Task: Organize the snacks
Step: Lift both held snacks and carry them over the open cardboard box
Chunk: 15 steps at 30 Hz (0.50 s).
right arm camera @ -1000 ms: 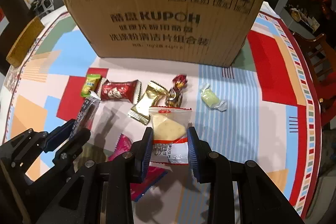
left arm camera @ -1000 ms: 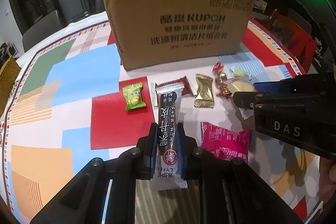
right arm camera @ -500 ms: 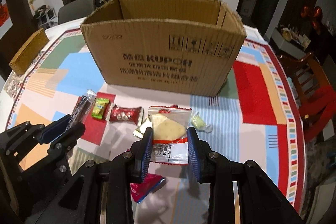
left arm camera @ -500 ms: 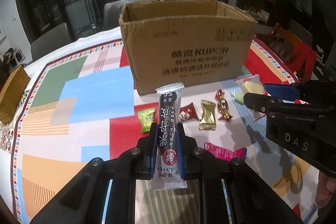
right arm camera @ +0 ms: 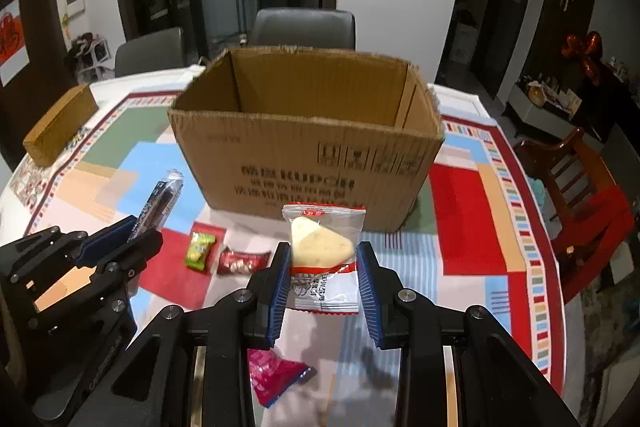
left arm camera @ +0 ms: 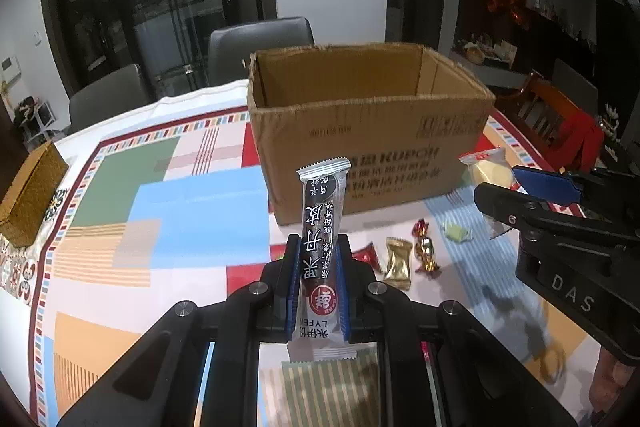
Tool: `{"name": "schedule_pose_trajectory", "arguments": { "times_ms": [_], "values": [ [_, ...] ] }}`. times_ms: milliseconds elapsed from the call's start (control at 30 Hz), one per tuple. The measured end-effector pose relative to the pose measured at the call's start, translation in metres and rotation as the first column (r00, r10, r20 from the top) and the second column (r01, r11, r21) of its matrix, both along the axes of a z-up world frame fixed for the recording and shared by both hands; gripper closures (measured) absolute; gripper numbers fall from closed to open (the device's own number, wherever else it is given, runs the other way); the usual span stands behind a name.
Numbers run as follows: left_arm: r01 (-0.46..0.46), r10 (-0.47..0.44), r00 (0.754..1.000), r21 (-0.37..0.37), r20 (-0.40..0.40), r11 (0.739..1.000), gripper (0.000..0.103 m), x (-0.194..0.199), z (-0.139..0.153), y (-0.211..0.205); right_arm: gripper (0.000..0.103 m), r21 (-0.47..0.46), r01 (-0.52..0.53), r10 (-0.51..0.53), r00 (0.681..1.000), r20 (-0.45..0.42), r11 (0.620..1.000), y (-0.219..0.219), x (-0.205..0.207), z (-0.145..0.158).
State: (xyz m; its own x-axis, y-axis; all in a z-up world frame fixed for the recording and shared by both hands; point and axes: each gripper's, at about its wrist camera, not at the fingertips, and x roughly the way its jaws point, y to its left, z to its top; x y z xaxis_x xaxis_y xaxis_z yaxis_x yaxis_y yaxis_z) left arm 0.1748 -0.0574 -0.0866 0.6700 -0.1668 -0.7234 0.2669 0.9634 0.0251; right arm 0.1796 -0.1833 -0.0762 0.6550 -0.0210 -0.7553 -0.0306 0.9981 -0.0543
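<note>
Currently, both grippers are loaded and neither item is in the box point(right arm camera: 304, 147) yet. The left gripper point(left arm camera: 318, 287) is clamped on a dark stick pack point(left arm camera: 322, 227), which stands upright between its jaws. The right gripper point(right arm camera: 322, 283) is clamped on a clear wafer pack point(right arm camera: 323, 251), gripped by its side edges. Both packs hang above the table point(left arm camera: 160, 195), short of the box's near wall.

Progress assessment:
- Box: open at the top, standing on the table. The visible inner walls are bare; the floor is hidden, so its contents cannot be confirmed.
- Held: two snacks, lifted clear of the table.
- Left on the table, in front of the box: a green candy point(right arm camera: 199, 247), a red pack point(right arm camera: 242, 261), a gold pack point(left arm camera: 398, 261), a twisted foil candy point(left arm camera: 425, 247), a pale green candy point(left arm camera: 456, 231) and a pink pack point(right arm camera: 272, 375).

Judged from this layout, the task is at an early stage. The step in hand is likely the carry to the box: each pack must clear the near rim before release. Six loose snacks then remain to be collected.
</note>
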Motion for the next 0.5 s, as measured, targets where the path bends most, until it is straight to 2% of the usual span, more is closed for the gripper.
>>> {"name": "schedule_pose_trajectory", "arguments": {
  "times_ms": [500],
  "values": [
    [-0.030,0.034,0.997,-0.050,0.069,0.998,0.086,0.020,0.035,0.003,0.069,0.014,0.032,-0.033,0.993,0.115,0.999,-0.009,0.007,0.036]
  ]
}}
